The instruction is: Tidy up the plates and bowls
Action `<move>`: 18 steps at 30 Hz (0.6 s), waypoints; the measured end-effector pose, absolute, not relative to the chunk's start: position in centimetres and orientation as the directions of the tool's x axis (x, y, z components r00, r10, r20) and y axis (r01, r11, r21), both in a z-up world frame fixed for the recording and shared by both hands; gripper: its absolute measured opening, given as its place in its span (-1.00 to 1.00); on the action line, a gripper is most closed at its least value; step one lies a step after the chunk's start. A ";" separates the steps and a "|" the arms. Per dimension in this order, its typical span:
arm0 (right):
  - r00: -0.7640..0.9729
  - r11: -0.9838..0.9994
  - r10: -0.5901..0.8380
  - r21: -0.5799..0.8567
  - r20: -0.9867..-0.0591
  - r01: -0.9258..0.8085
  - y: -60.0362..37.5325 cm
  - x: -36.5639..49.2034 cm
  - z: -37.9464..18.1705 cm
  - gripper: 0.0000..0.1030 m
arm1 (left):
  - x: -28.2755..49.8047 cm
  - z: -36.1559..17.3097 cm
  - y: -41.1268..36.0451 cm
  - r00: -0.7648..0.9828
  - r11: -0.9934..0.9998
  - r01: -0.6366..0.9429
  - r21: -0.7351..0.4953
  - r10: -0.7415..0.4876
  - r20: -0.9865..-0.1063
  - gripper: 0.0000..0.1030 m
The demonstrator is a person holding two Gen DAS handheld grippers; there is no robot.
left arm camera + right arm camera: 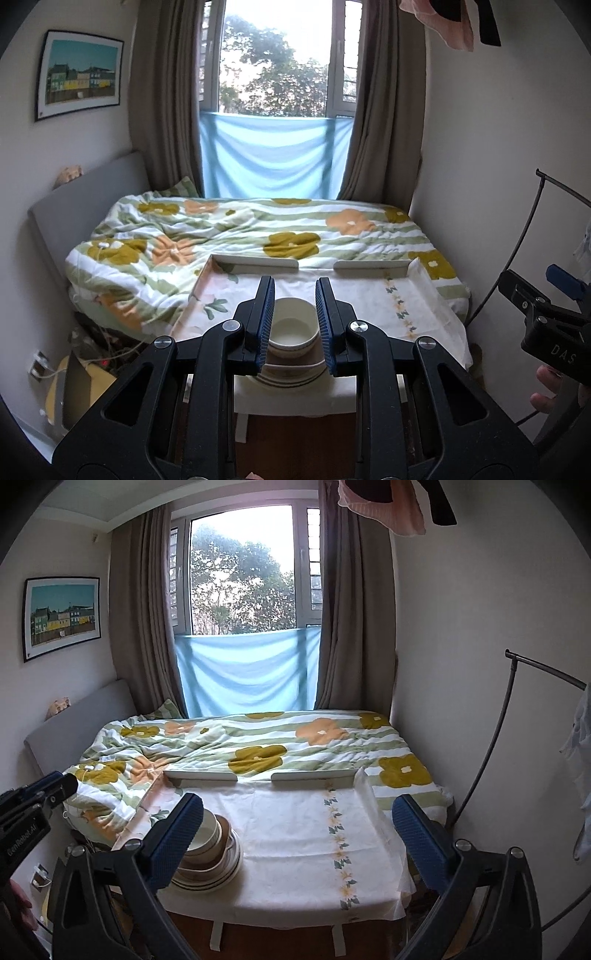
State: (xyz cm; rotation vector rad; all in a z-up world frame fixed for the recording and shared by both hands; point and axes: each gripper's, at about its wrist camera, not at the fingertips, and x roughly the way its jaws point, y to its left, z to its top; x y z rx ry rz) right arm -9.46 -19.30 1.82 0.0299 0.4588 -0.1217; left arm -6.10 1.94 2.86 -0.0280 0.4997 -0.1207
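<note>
Cream bowls point(291, 325) sit nested on a stack of striped plates point(207, 867) at the near left corner of the cloth-covered desk point(295, 842), which stands against the foot of a bed point(258, 746) with a flowered quilt. Above the pile, the left hand-held gripper point(295, 328) is clenched with nothing between its blue pads. To its right, the right hand-held gripper point(295, 838) stands released, jaws spread wide over bare cloth, holding nothing.

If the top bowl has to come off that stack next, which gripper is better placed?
Probably left: the left gripper points straight at the top bowl, though shut. The right gripper, open, faces bare tablecloth.
</note>
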 end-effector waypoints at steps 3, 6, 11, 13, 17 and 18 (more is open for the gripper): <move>0.890 0.993 -0.104 0.005 -0.444 0.119 -19.3 -9.3 1.8 0.98 | -6.0 2.8 2.1 0.871 0.994 0.102 -0.049 -0.112 -0.477 -0.61; 0.889 0.994 -0.094 0.008 -0.449 0.110 -19.3 -8.9 1.7 0.98 | -5.8 2.7 2.2 0.869 0.994 0.095 -0.046 -0.105 -0.484 -0.61; 0.892 0.995 -0.087 0.006 -0.444 0.100 -19.2 -8.7 1.8 0.98 | -5.5 2.6 2.2 0.866 0.996 0.082 -0.047 -0.094 -0.491 -0.61; 0.892 0.995 -0.084 0.007 -0.444 0.098 -19.2 -8.6 1.8 0.98 | -5.4 2.5 2.2 0.864 0.996 0.080 -0.051 -0.095 -0.494 -0.61; 0.892 0.995 -0.084 0.007 -0.443 0.098 -19.2 -8.5 1.8 0.98 | -5.4 2.4 2.3 0.863 0.996 0.079 -0.049 -0.093 -0.497 -0.61; 0.892 0.995 -0.084 0.007 -0.444 0.097 -19.1 -8.5 1.8 0.98 | -5.4 2.5 2.2 0.864 0.996 0.077 -0.051 -0.092 -0.496 -0.61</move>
